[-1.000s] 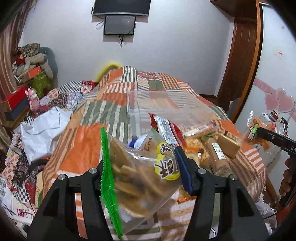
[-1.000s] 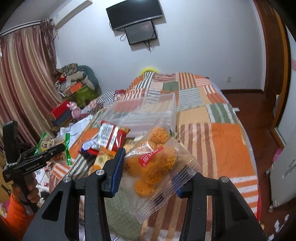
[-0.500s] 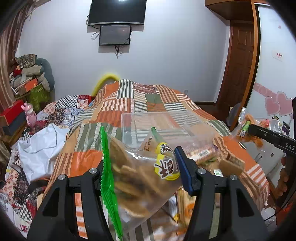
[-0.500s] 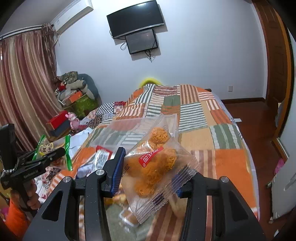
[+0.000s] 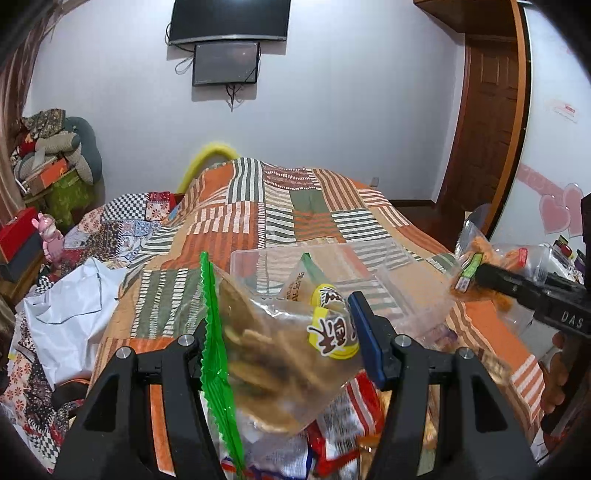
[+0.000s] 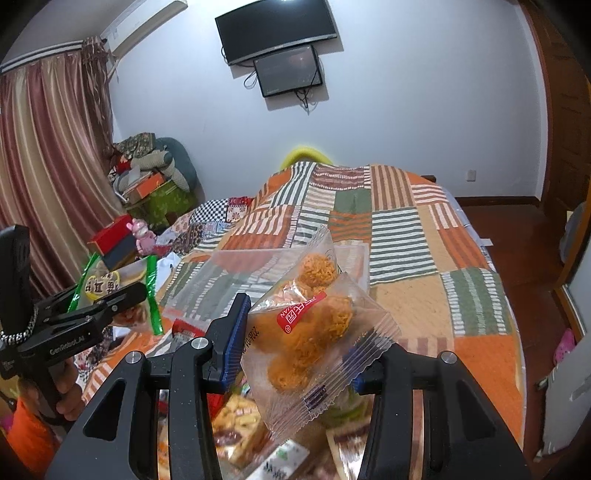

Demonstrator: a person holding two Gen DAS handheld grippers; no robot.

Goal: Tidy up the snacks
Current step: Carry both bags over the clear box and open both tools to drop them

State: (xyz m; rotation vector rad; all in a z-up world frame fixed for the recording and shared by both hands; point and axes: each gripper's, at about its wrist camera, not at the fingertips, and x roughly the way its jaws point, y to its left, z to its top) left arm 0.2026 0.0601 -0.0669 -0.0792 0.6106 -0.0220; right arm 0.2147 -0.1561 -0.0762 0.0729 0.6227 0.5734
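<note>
Cracker bag (image 5: 280,354) upright, green edge left.

Bedroom background around a patchwork bed

A striped quilt (image 6: 391,221) covers the bed. At twelve o'clock a television (image 6: 275,27) hangs on the wall with a smaller screen (image 6: 290,72) just below. Curtains (image 6: 44,155) hang at nine o'clock, a pile of boxes and cushions (image 6: 155,173) at ten, and a wooden door (image 5: 484,129) at two.

Left wrist: close behind its fingers, looking down over the patchwork bed (image 5: 295,206)
Right wrist: same, possibly slightly higher
Shared: bed, wall television (image 6: 275,29)
</note>
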